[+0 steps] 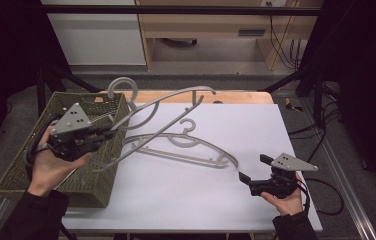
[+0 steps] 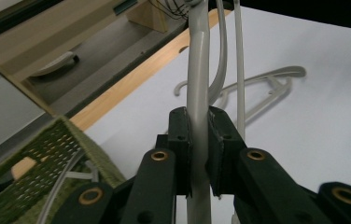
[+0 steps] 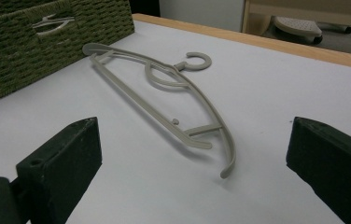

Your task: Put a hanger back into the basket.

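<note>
Left gripper (image 1: 110,132) clamps a curved grey plastic hanger (image 1: 166,102) above woven basket (image 1: 21,167); right gripper (image 1: 251,170) spread

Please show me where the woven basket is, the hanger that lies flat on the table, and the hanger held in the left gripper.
woven basket (image 1: 23,167), high view, left wall
flat hanger (image 3: 164,119), right gripper view, lower bar
held hanger (image 2: 198,70), left gripper view, arm above the jaws

smooth plastic hanger (image 3: 173,105), woven basket (image 1: 36,165)

High view overhead; both claw views sit low — sharing the table (image 1: 276,130).
</note>
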A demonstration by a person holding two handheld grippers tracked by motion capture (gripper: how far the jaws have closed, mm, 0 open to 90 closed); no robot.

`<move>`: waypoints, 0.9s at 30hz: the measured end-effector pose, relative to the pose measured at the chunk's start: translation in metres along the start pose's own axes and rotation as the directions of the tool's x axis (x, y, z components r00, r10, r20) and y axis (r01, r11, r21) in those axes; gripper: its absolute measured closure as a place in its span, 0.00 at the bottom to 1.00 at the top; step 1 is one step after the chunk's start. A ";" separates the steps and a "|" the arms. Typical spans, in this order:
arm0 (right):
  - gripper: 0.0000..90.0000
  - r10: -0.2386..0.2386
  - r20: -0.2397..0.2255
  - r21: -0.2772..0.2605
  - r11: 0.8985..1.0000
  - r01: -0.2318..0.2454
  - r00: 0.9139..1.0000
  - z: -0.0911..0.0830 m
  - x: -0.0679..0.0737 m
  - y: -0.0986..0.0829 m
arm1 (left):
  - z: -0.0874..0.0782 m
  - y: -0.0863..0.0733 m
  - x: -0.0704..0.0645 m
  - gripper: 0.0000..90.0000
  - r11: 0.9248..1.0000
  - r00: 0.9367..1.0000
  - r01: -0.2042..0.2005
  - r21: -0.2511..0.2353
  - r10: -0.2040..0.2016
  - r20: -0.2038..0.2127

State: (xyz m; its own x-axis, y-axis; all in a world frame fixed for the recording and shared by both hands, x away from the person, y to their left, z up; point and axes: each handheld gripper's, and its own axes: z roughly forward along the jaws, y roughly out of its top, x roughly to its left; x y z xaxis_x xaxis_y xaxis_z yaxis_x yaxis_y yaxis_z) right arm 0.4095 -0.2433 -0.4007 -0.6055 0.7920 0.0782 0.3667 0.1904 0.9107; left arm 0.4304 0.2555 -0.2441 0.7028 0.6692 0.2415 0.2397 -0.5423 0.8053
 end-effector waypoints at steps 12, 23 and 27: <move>0.04 0.004 -0.008 0.014 1.000 -0.004 1.000 0.001 0.000 0.000 | -0.016 -0.031 0.048 0.90 0.997 0.993 0.068 0.046 -0.063 -0.104; 0.04 0.006 -0.008 0.025 1.000 -0.005 1.000 0.003 0.000 -0.001 | -0.023 -0.070 0.086 0.90 0.986 0.975 0.155 0.058 -0.144 -0.167; 0.04 0.005 -0.009 0.027 1.000 -0.005 1.000 0.003 0.000 -0.002 | -0.023 -0.083 0.094 0.90 0.980 0.968 0.182 0.078 -0.164 -0.192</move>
State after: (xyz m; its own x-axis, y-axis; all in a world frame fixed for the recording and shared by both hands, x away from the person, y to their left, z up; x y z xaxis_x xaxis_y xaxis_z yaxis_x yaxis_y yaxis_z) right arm 0.4114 -0.2418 -0.4034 -0.6097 0.7879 0.0863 0.3882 0.2020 0.8992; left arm 0.4610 0.3755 -0.2756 0.5123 0.8340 0.2050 0.4149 -0.4493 0.7912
